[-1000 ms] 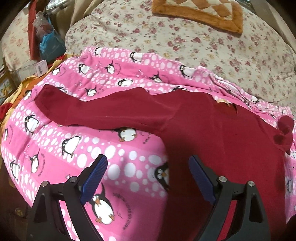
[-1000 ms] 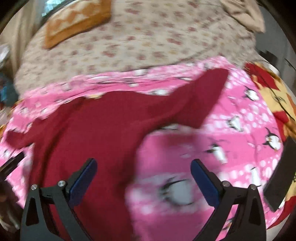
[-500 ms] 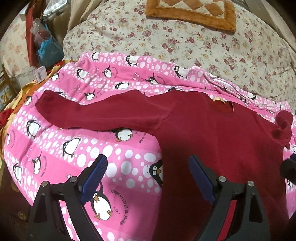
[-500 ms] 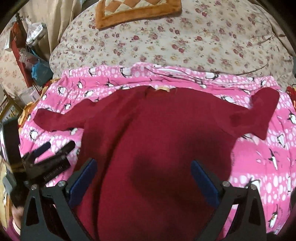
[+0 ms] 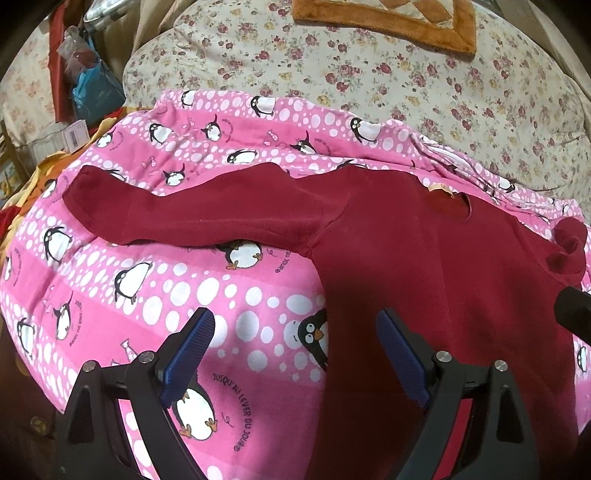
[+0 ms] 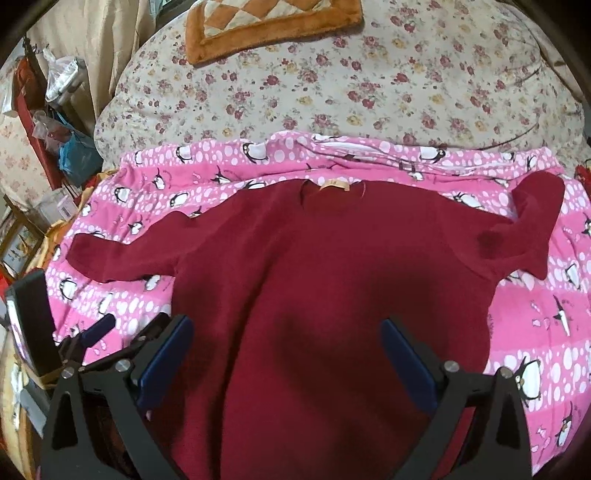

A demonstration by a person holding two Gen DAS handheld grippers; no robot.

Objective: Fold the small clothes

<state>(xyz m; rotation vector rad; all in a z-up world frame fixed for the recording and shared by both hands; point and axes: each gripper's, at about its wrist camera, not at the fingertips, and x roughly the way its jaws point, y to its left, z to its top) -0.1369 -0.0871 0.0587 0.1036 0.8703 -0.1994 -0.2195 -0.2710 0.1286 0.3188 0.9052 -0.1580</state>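
Looking down from your right gripper point(image 6: 286, 354), you now see the whole red shirt point(image 6: 325, 288), sharp and clear. A second ago that view was blurry and showed mostly the right sleeve and pink cloth, so your right hand has swung across and is now over the middle of the shirt. Your left gripper point(image 5: 295, 354) has hardly moved; it hangs over the left edge of the shirt body, where the red meets the pink penguin blanket point(image 5: 155, 280). Both claws are spread wide and nothing is between their blue pads. The shirt lies flat and face down on the blanket, with its neck tag point(image 6: 334, 184) at the far side. The left sleeve point(image 5: 192, 214) is stretched straight out to the side. The right sleeve point(image 6: 532, 218) is bent and bunched up near its end. Behind it all is the flowery quilt point(image 6: 369, 92) with an orange mat point(image 6: 273, 22) on it. No fold has been made yet, I think. With both claws ready over the shirt, the next job looks like picking a sleeve or a side and bringing it over the middle. You may need to smooth the bunched right sleeve first, or the fold could turn out lumpy.
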